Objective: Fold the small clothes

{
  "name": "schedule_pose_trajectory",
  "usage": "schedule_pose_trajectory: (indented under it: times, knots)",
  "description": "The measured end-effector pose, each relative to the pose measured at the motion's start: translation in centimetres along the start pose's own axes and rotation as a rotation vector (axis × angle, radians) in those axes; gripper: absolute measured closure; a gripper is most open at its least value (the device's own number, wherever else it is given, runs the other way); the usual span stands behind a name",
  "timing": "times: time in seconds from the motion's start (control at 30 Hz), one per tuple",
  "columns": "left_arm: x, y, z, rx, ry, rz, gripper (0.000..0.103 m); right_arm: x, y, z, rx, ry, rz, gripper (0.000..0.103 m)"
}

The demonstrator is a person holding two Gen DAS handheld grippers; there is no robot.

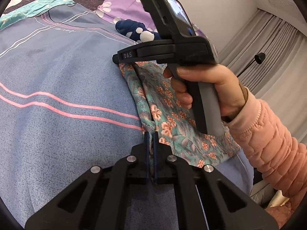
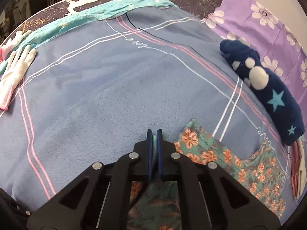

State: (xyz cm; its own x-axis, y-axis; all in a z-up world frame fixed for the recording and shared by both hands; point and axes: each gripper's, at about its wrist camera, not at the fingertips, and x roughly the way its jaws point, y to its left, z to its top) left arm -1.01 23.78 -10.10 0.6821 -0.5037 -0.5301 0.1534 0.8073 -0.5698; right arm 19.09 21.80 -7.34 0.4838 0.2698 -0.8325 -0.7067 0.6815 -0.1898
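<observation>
A small teal garment with orange flowers [image 1: 167, 113] lies on the blue bed cover [image 1: 63, 80]. My left gripper [image 1: 151, 134] is shut on its near edge, cloth pinched between the blue pads. In the left wrist view the right gripper [image 1: 117, 58], held by a hand in a pink sleeve, is shut on the garment's far edge. In the right wrist view my right gripper [image 2: 154, 132] is shut with floral cloth between its pads, and the garment [image 2: 220, 157] spreads to the right and beneath it.
A navy fleece item with white dots and stars [image 2: 264, 88] lies at the right, also in the left wrist view [image 1: 138, 30]. White gloves [image 2: 15, 71] lie at the left edge. A purple flowered pillow [image 2: 259, 19] is behind. Curtains [image 1: 268, 57] hang at the right.
</observation>
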Motion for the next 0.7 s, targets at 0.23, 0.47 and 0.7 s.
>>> schedule_pose_trajectory:
  times: [0.23, 0.47, 0.7]
  knots:
    - [-0.9, 1.3, -0.2, -0.072, -0.034, -0.038, 0.101, -3.6, -1.8, -0.6, 0.038, -0.071, 0.021, 0.078]
    - [-2.9, -1.2, -0.5, 0.028, -0.119, -0.162, 0.098, -2.8, -5.3, -1.2, 0.164, -0.021, 0.004, 0.075]
    - [0.0, -1.9, -0.7, 0.065, 0.03, 0.032, 0.09, 0.1, -3.7, -0.6, 0.136, 0.024, 0.006, 0.099]
